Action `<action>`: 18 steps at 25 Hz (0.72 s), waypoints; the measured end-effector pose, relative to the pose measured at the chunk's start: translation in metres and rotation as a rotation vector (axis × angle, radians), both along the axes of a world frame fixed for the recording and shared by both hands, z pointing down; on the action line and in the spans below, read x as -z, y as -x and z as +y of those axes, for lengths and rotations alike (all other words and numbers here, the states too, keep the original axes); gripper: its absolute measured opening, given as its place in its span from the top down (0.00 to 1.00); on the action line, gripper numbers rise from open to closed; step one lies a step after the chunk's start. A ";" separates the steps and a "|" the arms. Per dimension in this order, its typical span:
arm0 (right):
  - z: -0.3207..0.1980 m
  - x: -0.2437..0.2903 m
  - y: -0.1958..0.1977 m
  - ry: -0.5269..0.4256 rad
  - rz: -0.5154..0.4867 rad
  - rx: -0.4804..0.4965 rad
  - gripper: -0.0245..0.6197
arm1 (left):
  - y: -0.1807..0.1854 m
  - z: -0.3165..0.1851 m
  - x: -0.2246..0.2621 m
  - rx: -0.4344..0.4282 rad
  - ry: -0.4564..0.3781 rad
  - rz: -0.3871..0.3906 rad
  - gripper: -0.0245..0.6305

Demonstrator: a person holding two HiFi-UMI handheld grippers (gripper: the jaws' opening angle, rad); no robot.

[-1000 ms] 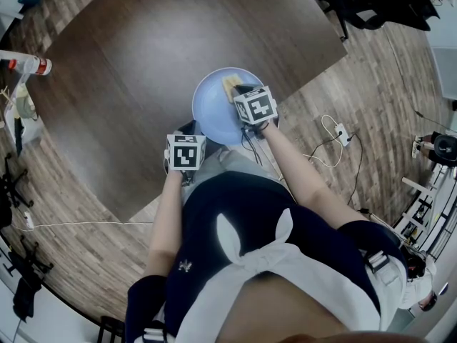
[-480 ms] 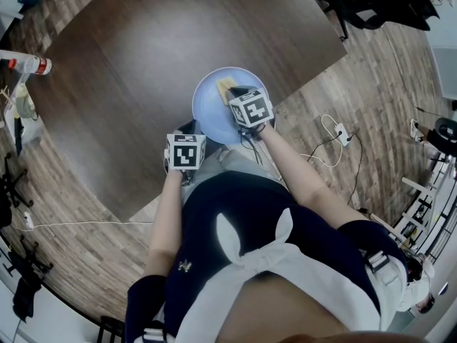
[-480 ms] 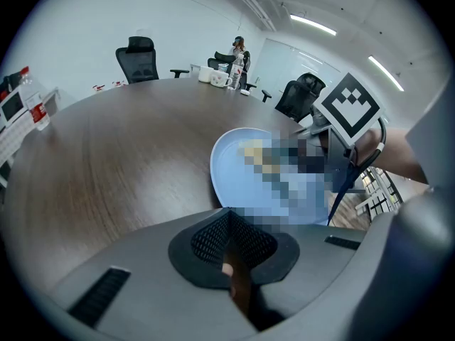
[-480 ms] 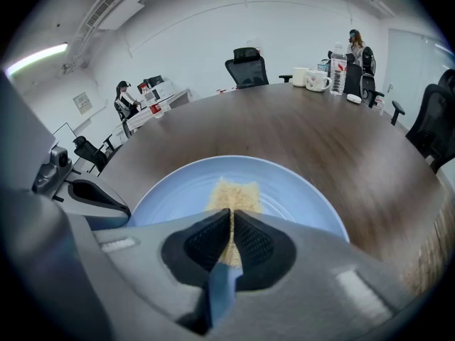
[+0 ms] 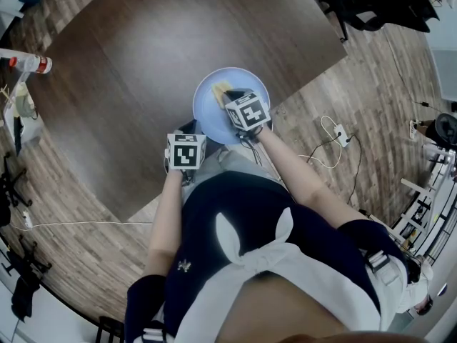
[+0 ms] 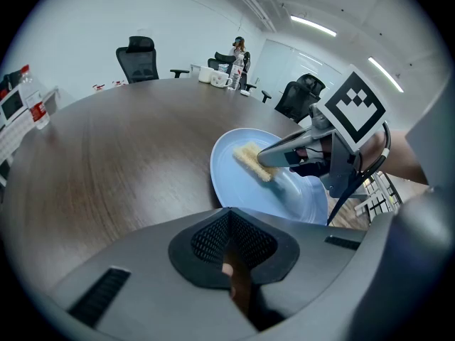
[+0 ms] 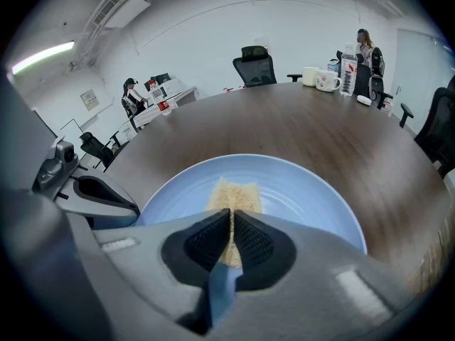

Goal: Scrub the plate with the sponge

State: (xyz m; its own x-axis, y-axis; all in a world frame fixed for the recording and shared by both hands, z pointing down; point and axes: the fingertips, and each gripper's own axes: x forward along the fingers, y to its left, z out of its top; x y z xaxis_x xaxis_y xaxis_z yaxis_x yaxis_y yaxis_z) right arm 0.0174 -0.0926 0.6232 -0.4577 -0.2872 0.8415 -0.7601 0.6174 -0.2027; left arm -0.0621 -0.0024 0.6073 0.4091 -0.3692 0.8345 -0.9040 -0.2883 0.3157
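Sponge (image 7: 233,192) pinched in right tongs (image 7: 232,219) on plate (image 7: 313,194); left tongs (image 6: 229,224) closed nearby.

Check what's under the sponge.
The sponge, clamped in the right gripper, lies flat on the blue plate, which sits on the brown table. The patch of plate directly beneath the sponge is covered, so its condition cannot be seen.

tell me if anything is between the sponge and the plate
Nothing visible does. The sponge, clamped in the right gripper, rests on the plate, and the left gripper sits off its rim.
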 end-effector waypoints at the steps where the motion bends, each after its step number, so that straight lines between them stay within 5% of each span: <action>1: 0.002 0.000 0.002 0.001 0.000 0.003 0.94 | 0.001 0.001 0.001 -0.001 -0.001 0.000 0.95; 18: 0.027 -0.001 0.036 0.024 -0.044 0.087 0.94 | 0.002 0.001 -0.001 -0.002 -0.005 0.002 0.95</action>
State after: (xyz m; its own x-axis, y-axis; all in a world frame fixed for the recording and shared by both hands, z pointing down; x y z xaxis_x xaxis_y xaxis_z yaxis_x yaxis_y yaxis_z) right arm -0.0183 -0.0656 0.6246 -0.5165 -0.2251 0.8262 -0.6940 0.6752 -0.2499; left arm -0.0641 -0.0015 0.6085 0.4117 -0.3731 0.8315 -0.9028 -0.2914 0.3162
